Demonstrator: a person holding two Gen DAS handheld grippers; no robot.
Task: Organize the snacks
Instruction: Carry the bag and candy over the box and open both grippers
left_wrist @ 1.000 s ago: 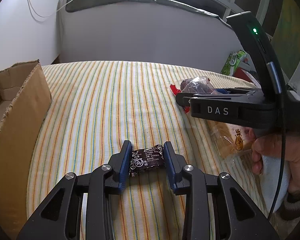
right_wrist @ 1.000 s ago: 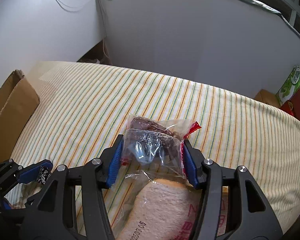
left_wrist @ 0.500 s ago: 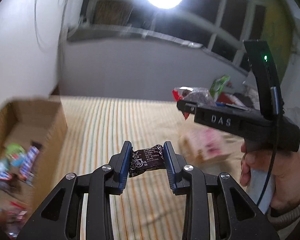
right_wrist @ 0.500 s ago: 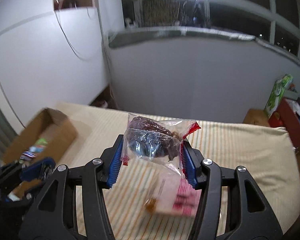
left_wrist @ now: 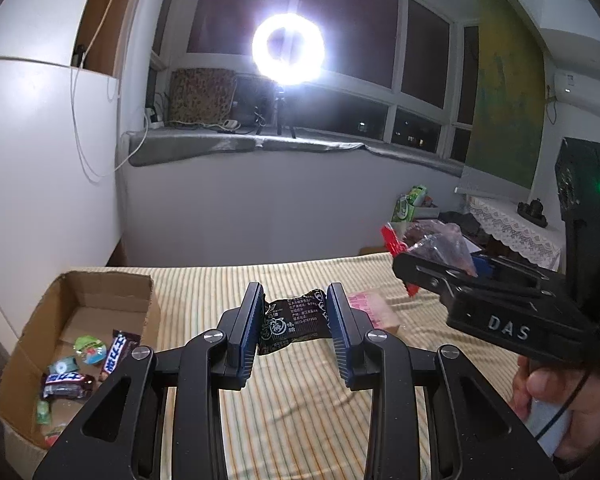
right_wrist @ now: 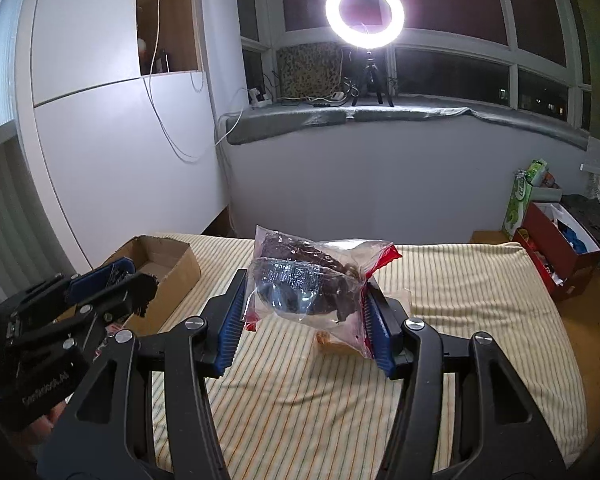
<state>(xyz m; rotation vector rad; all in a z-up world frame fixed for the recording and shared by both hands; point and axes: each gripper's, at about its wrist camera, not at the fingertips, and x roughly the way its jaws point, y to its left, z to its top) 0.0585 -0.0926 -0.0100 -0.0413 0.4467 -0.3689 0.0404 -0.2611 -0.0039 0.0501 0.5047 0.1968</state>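
My left gripper (left_wrist: 295, 330) is shut on a small black wrapped candy (left_wrist: 294, 326), held above the striped cloth. My right gripper (right_wrist: 306, 320) is shut on a clear bag of dark snacks (right_wrist: 304, 280) with a red edge; in the left wrist view this bag (left_wrist: 440, 246) sticks up from the right gripper (left_wrist: 424, 268) at the right. An open cardboard box (left_wrist: 28, 364) at the left holds several wrapped snacks, among them a chocolate bar (left_wrist: 118, 356). The box (right_wrist: 176, 270) also shows in the right wrist view, behind the left gripper (right_wrist: 128, 284). A bread packet (left_wrist: 374, 312) lies on the cloth.
The striped cloth (right_wrist: 460, 320) covers a table in front of a grey wall. A ring light (right_wrist: 364, 14) glares from the windowsill. A red box (right_wrist: 560, 252) and a green carton (right_wrist: 524, 196) stand on the floor at the right. A hand (left_wrist: 560, 412) grips the right tool.
Both grippers have risen from the cloth with their snacks and tilted up, so the window and ring light now show. The box's inside has come into view at the left. The bread packet stays on the cloth.
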